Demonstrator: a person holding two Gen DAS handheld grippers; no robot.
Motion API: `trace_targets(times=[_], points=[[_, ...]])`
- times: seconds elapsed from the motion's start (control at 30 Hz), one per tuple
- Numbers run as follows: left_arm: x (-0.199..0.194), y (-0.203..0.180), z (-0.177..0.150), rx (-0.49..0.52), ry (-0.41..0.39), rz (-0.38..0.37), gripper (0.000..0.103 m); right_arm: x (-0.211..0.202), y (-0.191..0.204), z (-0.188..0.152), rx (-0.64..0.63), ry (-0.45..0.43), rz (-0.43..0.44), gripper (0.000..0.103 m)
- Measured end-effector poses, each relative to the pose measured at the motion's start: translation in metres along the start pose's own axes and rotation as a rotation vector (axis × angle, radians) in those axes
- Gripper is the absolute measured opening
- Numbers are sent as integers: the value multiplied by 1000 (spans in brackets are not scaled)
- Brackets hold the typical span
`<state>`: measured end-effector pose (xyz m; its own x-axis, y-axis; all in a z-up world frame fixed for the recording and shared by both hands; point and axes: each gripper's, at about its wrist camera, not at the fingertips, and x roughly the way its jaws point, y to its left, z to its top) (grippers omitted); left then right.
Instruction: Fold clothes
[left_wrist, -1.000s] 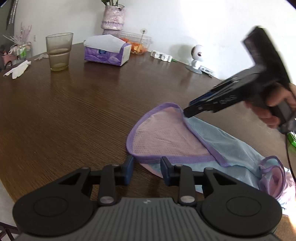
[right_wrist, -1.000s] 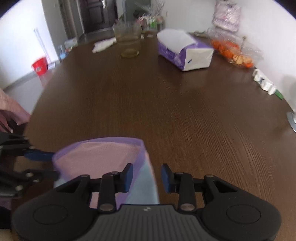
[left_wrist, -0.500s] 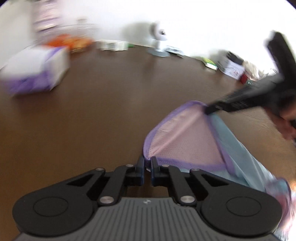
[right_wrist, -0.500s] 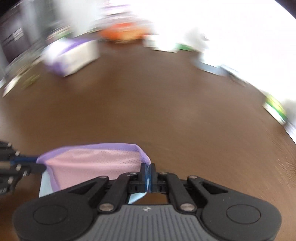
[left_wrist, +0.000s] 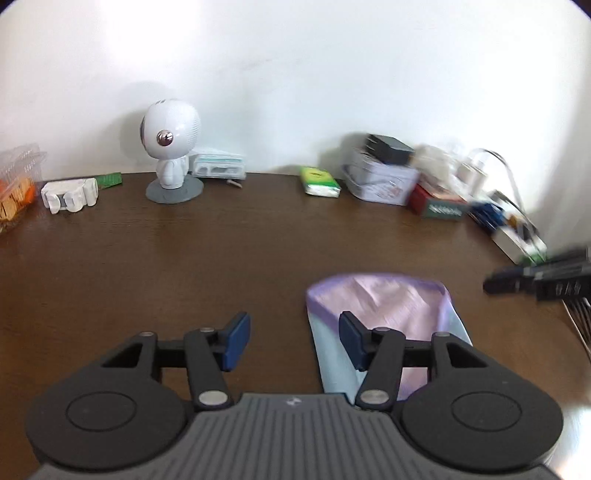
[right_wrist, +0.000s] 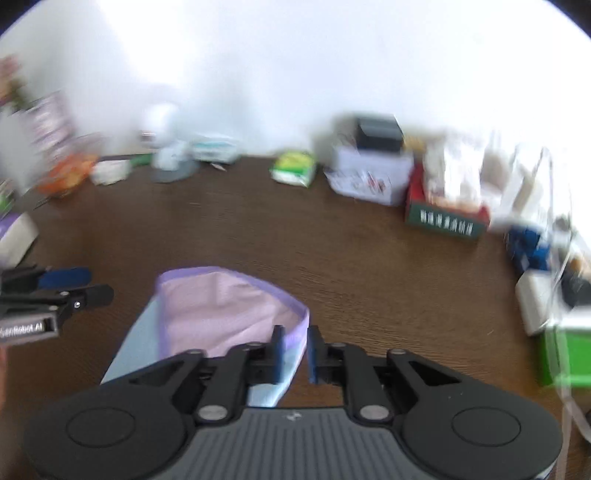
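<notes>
A small pink and light-blue garment with purple trim lies folded on the dark wooden table. My left gripper is open and empty, its right finger over the garment's left edge. In the right wrist view the garment lies just ahead; my right gripper has its jaws slightly apart around the purple-trimmed right edge, not clamping it. The left gripper shows at the left of the right wrist view; the right gripper shows at the right of the left wrist view.
Along the far wall stand a white robot figurine, a white clip, a green packet, a tin box, a red-green box and cluttered items at the right edge.
Both grippers were shut on the garment's corners half a second ago. Now the left has opened wide and let go, the right has parted, and the garment lies folded over on the table.
</notes>
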<state>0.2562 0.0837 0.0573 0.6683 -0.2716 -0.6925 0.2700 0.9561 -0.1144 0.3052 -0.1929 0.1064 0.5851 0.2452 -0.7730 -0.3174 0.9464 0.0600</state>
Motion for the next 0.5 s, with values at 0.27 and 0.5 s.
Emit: trace_targets(times=[0.27,0.5], points=[[-148,-29,-145,305,-91,-299,82,-111,54,-161,-249,-17,326,41],[-138,-69,-192,428,-74,-404,73,-125,87,-231,-269,-81,325,37]])
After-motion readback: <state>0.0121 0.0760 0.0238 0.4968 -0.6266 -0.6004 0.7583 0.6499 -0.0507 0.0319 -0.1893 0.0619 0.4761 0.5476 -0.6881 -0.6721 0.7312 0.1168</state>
